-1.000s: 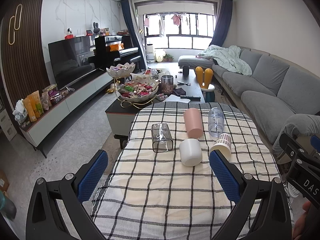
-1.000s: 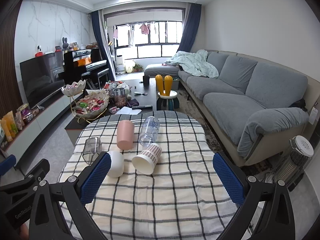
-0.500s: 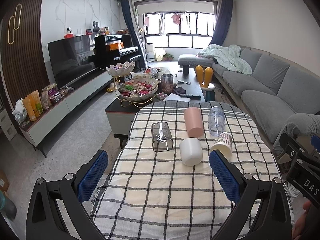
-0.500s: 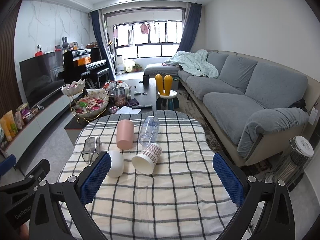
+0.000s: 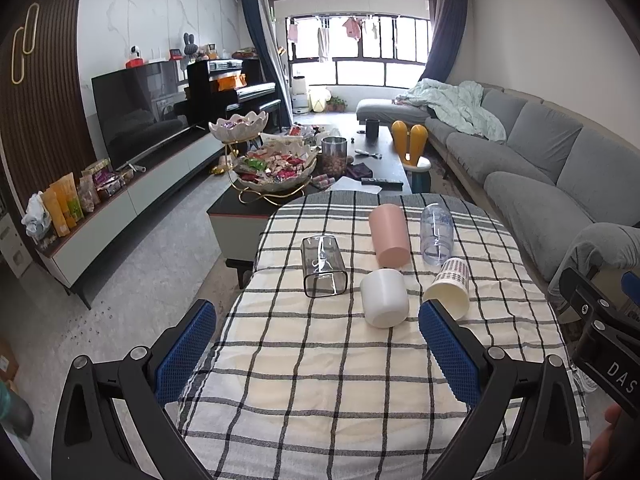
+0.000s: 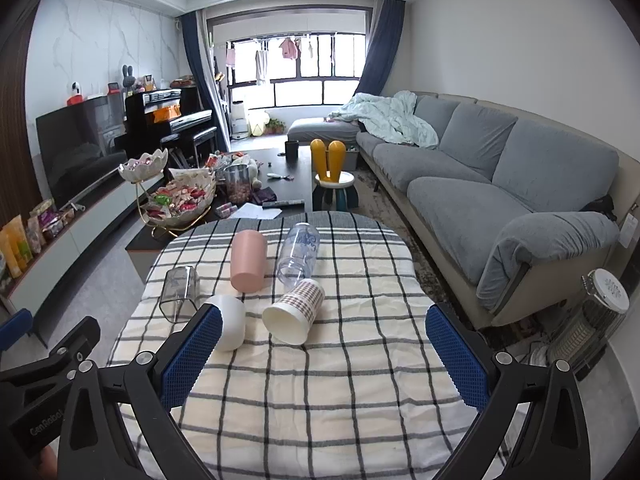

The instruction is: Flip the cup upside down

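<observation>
A living room with a grey sofa [image 6: 460, 168] along one side and a dark TV [image 5: 140, 108] on the other holds a desk [image 5: 320, 380] draped in a checked cloth. Five cups lie on their sides in a loose cluster at the far half of the desk. The left claw [image 5: 316, 344] hangs above the near part of the cloth, its blue pads spread wide with nothing between them. The right claw [image 6: 324, 356] is likewise spread and empty.

The white cup [image 5: 385, 298] lies just beyond the left claw, slightly right of its midline; its long axis runs roughly away from the camera. The checked paper cup [image 6: 294, 312] lies ahead of the right claw, left of centre, open mouth turned toward the camera and base pointing away to the right. Beyond them, the pink cup [image 5: 389, 235] and the clear plastic cup [image 5: 437, 229] lie lengthwise, pointing away. The square clear glass [image 5: 323, 266] lies apart to the left, mouth toward the camera.
</observation>
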### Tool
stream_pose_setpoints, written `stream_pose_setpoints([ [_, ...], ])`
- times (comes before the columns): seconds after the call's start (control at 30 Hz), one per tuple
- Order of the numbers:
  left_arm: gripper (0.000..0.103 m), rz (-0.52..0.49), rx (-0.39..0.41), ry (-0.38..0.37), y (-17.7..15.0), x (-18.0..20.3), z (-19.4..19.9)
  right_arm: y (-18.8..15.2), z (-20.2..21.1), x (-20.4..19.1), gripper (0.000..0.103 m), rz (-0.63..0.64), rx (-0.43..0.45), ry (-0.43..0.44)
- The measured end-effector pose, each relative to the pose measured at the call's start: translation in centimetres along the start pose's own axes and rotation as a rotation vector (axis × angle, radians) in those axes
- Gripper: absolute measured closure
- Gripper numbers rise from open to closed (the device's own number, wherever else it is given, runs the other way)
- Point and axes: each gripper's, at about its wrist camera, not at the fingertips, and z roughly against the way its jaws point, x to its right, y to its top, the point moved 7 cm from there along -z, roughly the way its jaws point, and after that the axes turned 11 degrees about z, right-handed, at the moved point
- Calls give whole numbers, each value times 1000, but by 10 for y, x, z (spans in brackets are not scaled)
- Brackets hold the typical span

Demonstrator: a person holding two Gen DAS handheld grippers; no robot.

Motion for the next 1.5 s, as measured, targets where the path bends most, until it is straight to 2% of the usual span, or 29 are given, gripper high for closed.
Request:
stream_pose_setpoints([
  [0.37, 0, -2, -92, 18, 6, 0, -40, 12, -35, -11, 1, 8, -57, 16],
  [0.57, 0, -2, -190, 15, 14, 1, -75, 22, -67, -22, 1, 9, -112, 25],
  [0.8, 0, -38, -305, 44, 22, 4, -124, 39, -109, -31, 1, 0, -134, 24],
  [1.07, 0, -47, -446, 88, 32, 7, -193, 54, -160, -37, 1, -17, -185, 22],
  [1.3, 0, -55, -607, 97, 33, 19, -250, 58, -206, -43, 1, -19, -252, 31],
  [1.5, 0, -54, -751, 167, 24, 19, -297, 65, -255, -45, 1, -4, -326, 37],
])
